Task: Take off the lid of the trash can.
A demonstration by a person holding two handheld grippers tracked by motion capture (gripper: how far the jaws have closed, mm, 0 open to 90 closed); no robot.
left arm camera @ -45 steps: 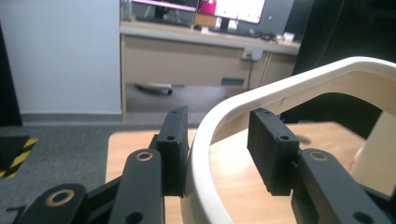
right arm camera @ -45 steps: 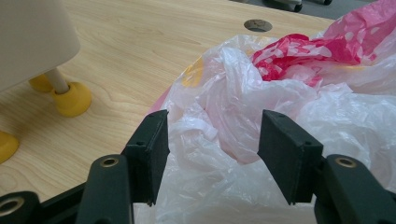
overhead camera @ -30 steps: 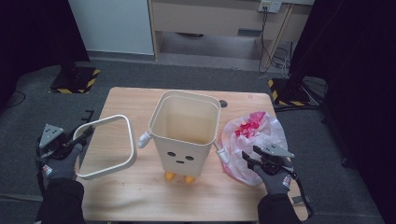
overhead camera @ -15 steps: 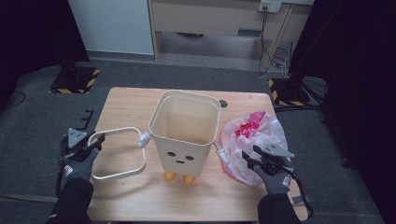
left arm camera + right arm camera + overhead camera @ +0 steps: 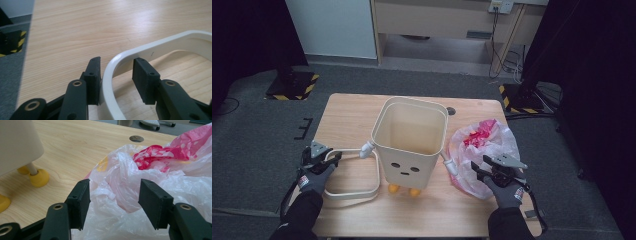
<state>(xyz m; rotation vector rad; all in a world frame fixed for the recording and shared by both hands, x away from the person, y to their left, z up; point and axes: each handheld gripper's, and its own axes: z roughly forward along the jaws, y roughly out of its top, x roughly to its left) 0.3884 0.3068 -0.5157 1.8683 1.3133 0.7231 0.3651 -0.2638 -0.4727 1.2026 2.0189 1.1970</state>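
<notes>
The high view is dim and soft, with dark, almost black corners at both sides and slight grain. Light falls from above onto the wooden surface (image 5: 352, 112), leaving faint shadows under the bin (image 5: 409, 137). In the left gripper view a broad pale glare lies across the wood at the upper right, and the near black jaws are a little soft. The right gripper view is evenly lit; the plastic bag (image 5: 150, 170) shows small glints, and the far background is blurred.
</notes>
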